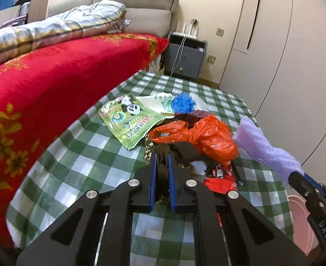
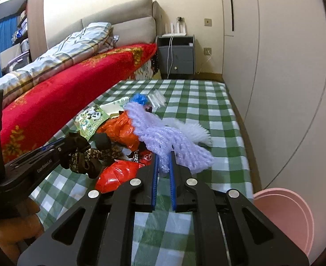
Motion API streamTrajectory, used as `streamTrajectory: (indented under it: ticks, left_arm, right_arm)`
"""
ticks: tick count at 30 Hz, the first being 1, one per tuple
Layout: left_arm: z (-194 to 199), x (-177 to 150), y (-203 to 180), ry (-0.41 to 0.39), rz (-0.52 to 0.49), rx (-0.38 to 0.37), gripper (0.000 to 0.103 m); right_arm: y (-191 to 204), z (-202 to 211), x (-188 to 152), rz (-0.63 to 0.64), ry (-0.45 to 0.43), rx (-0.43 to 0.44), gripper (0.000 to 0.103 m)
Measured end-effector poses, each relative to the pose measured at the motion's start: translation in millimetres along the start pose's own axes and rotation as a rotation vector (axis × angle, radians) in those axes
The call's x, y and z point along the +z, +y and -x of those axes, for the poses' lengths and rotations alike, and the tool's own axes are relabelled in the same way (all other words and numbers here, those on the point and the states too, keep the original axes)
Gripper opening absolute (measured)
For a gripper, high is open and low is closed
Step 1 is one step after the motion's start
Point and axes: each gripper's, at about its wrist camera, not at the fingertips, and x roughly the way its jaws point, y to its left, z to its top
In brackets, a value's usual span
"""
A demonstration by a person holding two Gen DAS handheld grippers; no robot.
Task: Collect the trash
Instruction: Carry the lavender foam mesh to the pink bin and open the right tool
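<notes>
Trash pile on a green-checked cloth, with the orange plastic bag as landmark. The left gripper stands nearly closed, its blue pads pinching a dark, patterned wrapper at the near side of the orange bag. The right gripper is likewise narrowed, clamping a lavender foam net that trails up and over the orange bag.

The left wrist view alone shows the panda-printed green packet in full, lying beyond and left of the orange bag, and the blue crumpled scrap behind it. The net appears there lifted clear to the bag's right, and the right gripper's tip enters at the frame edge.

The right wrist view alone shows the dark wrapper dangling from the left gripper, a white foam net right of the orange bag, a red glossy packet nearer than it, and a pink basin well apart, at lower right.
</notes>
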Motion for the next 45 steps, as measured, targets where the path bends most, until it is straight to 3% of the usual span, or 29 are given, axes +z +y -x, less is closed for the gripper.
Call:
streamTrajectory:
  ticks: [18, 34, 45]
  left_arm:
    - [72.9, 0.5, -4.1, -0.134, -0.062, -0.088, 0.009]
    - [87.1, -10.9, -38.9, -0.146, -0.132, -0.199, 0.009]
    - [87.9, -22.7, -84.7, -0.125, -0.181, -0.304, 0.009]
  right_arm:
    - [-23.1, 93.9, -1.3, -0.022, -0.036, -0.058, 0.010]
    - [-66.9, 133.5, -16.4, -0.091, -0.046, -0.143, 0.010]
    - [-105.9, 141.7, -32.8, -0.186, -0.040, -0.216, 0.010]
